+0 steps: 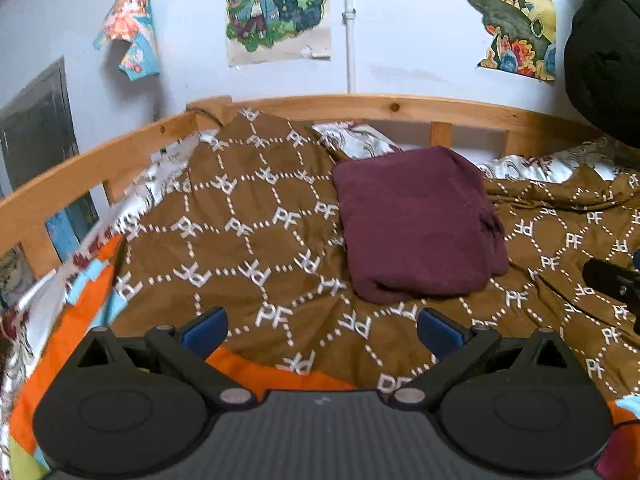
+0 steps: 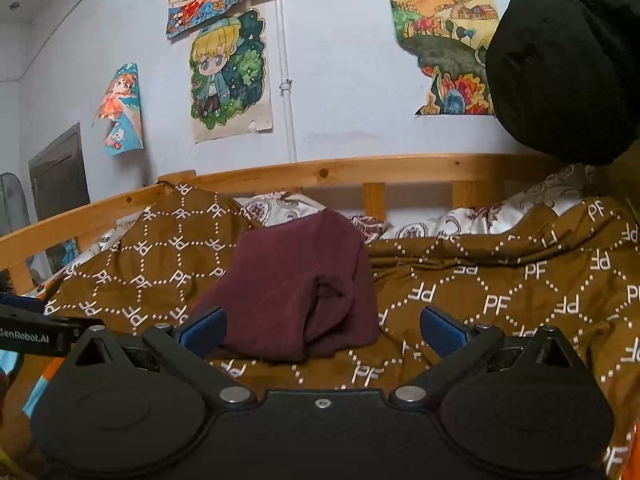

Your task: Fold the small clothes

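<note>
Shirt: the dark red cloth (image 1: 416, 224) lies folded flat on the brown blanket (image 1: 248, 240), at 12 o'clock, so it looks done.
Left claw (image 1: 320, 330): wide apart, holds nothing.
Right claw (image 2: 322, 330): wide apart, holds nothing.

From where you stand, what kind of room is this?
Most likely a child's bedroom: a wooden bed frame, a brown quilt carrying a folded maroon garment, and cartoon drawings on the wall.

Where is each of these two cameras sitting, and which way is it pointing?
Left wrist: rides on the left gripper, looking across the brown blanket at the folded maroon garment; its open blue fingers show.
Right wrist: rides on the right gripper, closer to the garment; its open fingers show.
Shared: garment, blanket, wooden bed rail.
</note>
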